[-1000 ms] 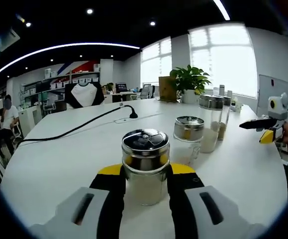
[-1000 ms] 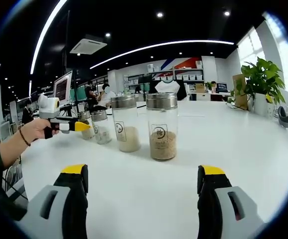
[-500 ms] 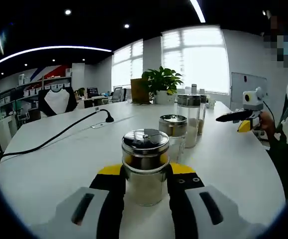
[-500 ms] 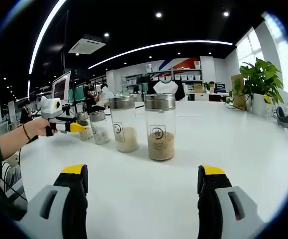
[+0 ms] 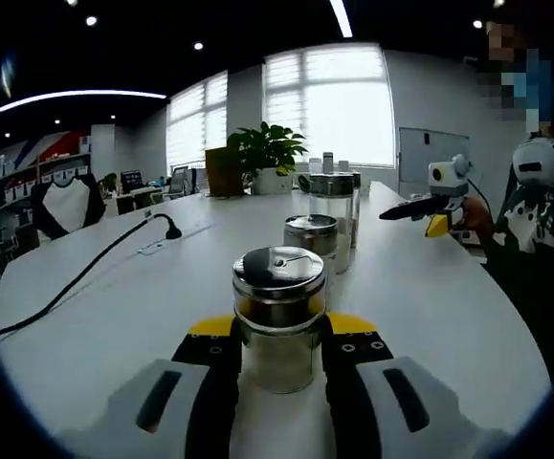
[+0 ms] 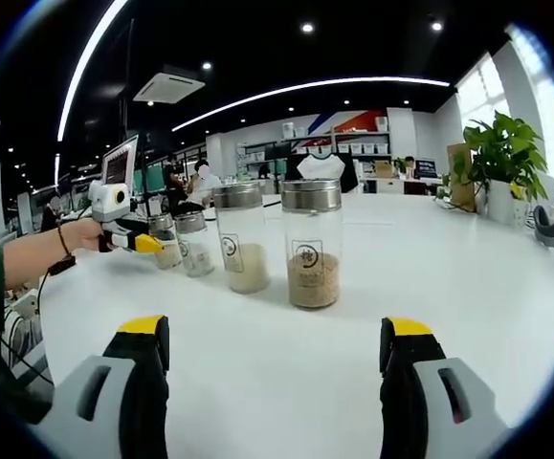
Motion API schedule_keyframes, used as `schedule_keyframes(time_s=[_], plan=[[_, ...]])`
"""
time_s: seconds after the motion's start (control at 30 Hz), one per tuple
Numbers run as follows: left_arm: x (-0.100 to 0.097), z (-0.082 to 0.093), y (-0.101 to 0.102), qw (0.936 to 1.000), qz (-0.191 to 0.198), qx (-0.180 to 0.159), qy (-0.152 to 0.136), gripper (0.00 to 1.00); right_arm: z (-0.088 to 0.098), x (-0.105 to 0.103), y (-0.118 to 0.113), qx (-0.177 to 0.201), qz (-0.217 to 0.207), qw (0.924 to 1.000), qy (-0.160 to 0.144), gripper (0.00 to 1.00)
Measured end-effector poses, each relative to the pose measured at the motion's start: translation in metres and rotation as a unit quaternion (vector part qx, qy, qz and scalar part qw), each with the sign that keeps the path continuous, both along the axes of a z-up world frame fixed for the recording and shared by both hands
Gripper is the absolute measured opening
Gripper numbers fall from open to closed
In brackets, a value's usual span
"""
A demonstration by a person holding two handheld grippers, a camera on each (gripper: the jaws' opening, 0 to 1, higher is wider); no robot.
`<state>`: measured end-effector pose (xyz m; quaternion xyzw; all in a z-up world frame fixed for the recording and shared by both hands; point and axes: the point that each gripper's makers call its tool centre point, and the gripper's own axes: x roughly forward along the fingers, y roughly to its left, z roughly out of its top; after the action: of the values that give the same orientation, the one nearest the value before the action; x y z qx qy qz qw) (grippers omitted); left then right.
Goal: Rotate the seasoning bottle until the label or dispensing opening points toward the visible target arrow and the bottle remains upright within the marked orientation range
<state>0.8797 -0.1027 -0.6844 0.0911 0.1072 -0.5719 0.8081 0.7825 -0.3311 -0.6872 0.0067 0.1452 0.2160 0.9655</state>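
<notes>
You have your left gripper [image 5: 278,356] clamped on a short glass seasoning bottle [image 5: 278,320], its two black, yellow-tipped jaws pressing the glass from either side. The bottle stands upright on the white table [image 5: 104,316], directly ahead of that gripper and low between the jaws, its steel shaker lid [image 5: 278,272] rising above the jaw tips. That side-on hold looks chosen so a turn of your wrist spins the bottle about its own axis without tipping it. The lid's flap is visible on top, but no target arrow can be made out on the table, so how far the turn has to go cannot be judged.

Just beyond the held bottle, a second short jar [image 5: 311,247] and a taller jar [image 5: 334,215] stand in a line running away from you, each apart from the next. A black cable [image 5: 85,277] trails across the table to the left, and a potted plant [image 5: 262,158] sits at the far edge by the windows.

Your right gripper [image 6: 275,382] hangs over bare table with its jaws spread wide, holding nothing, probably parked clear so it does not crowd the turn. In its view, two tall jars, one of brown grains [image 6: 312,244] and one of pale grains [image 6: 242,239], stand well ahead, with the left gripper at the far left of the row.
</notes>
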Motion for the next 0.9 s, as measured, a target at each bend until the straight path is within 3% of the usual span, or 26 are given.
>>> schedule_keyframes(time_s=[0.27,0.57,0.67,0.8,0.9], plan=[[-0.002,-0.001,-0.002,0.9995,-0.03,0.003,-0.004,0.34,0.001,0.0,-0.001,-0.001,-0.002,1.0,-0.002,0.93],[-0.004,0.0,-0.004,0.9993,-0.033,0.005,-0.015,0.35,-0.001,0.0,-0.002,-0.002,-0.002,1.0,0.003,0.93],[-0.004,-0.001,-0.004,0.9989,-0.027,0.025,-0.028,0.36,-0.001,-0.001,-0.001,-0.002,-0.002,1.0,0.002,0.93],[-0.002,0.005,0.0,0.9989,-0.008,0.028,-0.037,0.51,-0.002,-0.001,-0.002,-0.002,-0.003,1.0,0.005,0.93],[-0.001,0.003,0.007,0.9994,0.008,0.024,-0.022,0.49,-0.003,-0.001,-0.001,-0.002,-0.002,1.0,0.006,0.93]])
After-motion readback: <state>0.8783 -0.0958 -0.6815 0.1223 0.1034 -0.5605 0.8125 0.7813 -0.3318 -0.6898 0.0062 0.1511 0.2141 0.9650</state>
